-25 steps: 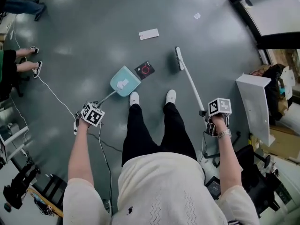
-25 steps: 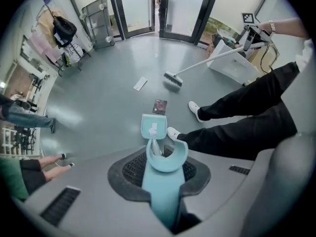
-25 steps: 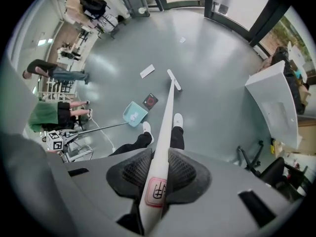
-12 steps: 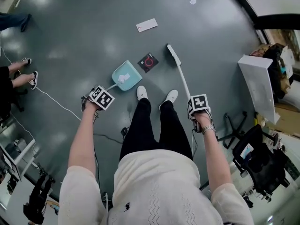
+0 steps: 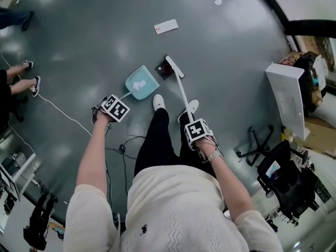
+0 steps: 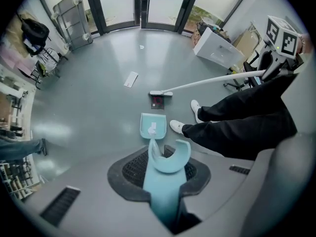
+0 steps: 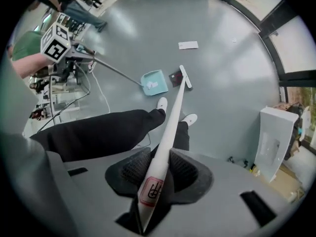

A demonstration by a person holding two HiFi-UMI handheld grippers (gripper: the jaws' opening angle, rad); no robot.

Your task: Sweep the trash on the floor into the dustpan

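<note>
Left gripper (image 6: 163,174): jaws clamped on the pale blue handle of the dustpan (image 6: 151,126). The pan rests on the floor straight ahead of this gripper, at the far end of the handle, its mouth turned away from the gripper. A white crumpled scrap (image 5: 138,84) already lies in it.

Right gripper (image 7: 157,174): jaws closed tight on the white shaft of the broom (image 7: 170,117). The broom head (image 5: 174,67) is down at the far end, ahead and left of this gripper.

Trash: a black packet with a red ring (image 5: 161,71) lies between broom head and pan mouth, just beside both. A white paper slip (image 5: 166,27) lies well beyond the broom head, and a small white scrap (image 5: 218,1) farther out.

Step in hand, as I judge it: sweeping the black packet into the pan.

Next move calls for a short drag of the head toward the left gripper, with the pan lip held flat on the floor. The slip and the scrap remain to be fetched.
</note>
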